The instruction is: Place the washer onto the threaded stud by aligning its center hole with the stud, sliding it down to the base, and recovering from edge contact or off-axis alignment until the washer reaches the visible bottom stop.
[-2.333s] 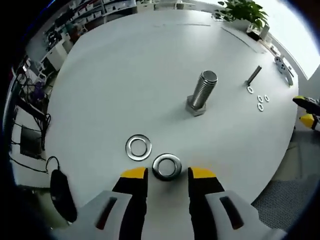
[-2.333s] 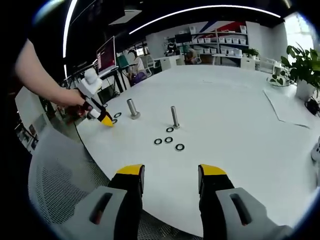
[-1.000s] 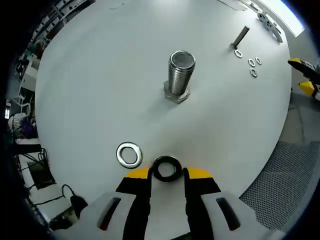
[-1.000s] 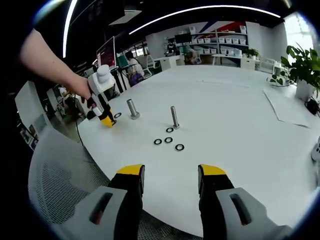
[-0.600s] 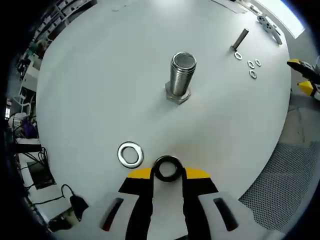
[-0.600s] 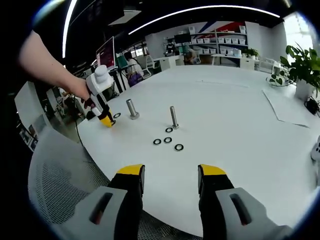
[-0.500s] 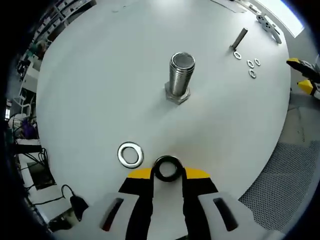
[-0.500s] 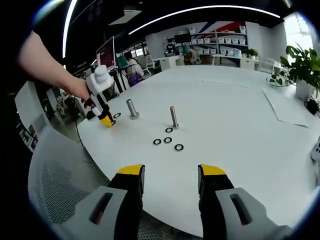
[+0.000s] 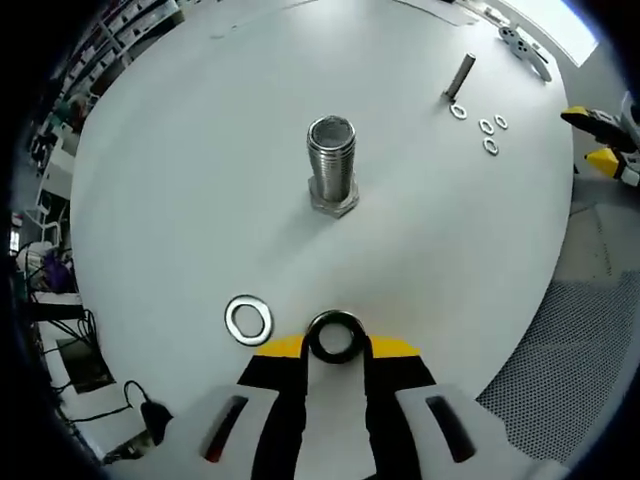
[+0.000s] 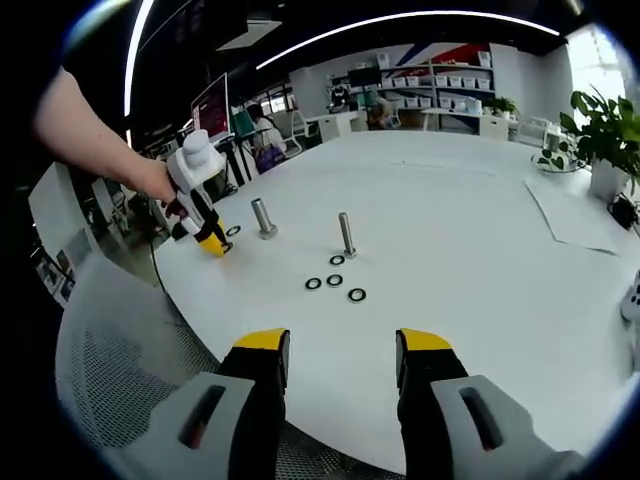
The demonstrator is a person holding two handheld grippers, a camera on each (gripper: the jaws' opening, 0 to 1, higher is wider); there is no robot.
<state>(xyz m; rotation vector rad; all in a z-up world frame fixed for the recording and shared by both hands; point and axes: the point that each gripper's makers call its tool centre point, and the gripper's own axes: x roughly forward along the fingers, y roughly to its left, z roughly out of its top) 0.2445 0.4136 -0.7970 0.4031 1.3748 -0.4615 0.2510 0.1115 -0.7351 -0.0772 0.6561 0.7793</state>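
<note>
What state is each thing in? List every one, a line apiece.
left gripper: shut on the washer, near the table edge.
washer: held between the jaws, not yet on the stud.
threaded stud: upright on its hex base, bare.
second washer: flat on the table, free.
thin stud: upright, bare.
three small washers: flat near the thin stud.
right gripper: open, empty.

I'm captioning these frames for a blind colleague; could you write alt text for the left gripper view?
The left gripper, its yellow-tipped jaws closed on a metal washer, points across a round white table toward an upright threaded stud near the middle. A second washer lies flat just left of the jaws, and a thin bolt with three small washers sits at the far edge.
</note>
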